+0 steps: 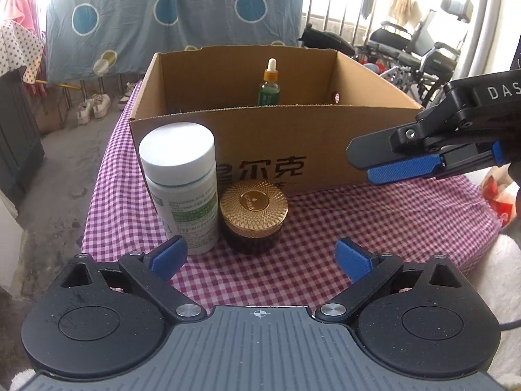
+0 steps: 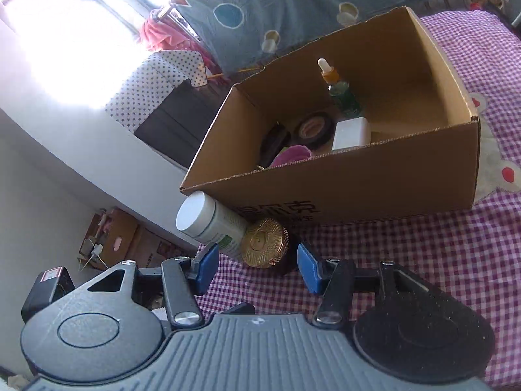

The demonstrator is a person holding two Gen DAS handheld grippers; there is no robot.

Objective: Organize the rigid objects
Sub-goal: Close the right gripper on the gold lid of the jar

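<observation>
A cardboard box point(image 1: 276, 137) stands open-topped on a table covered with a purple-and-white gingham cloth point(image 1: 374, 221). Just in front of its printed wall stand a white-capped pill bottle point(image 1: 182, 185) and a squat dark jar with a ribbed gold lid point(image 1: 253, 208), the two side by side and apparently touching.

The left gripper point(image 1: 260, 257) hovers low over the cloth with its blue pads spread wide and nothing between them; the pill bottle sits just beyond its left fingertip. The right gripper point(image 2: 257, 268) is partly open and empty too, the gold-lidded jar lying just ahead of the gap between its pads (in the left wrist view it enters from the right edge, its handle cut off by the frame).

Inside the box, a green dropper bottle point(image 2: 342, 94) stands upright near the far wall. The right wrist view also shows a white block point(image 2: 351, 135), a roll of dark tape point(image 2: 314, 128), a second dark ring and something pink, these last two half hidden by the box's near wall and hard to identify.
</observation>
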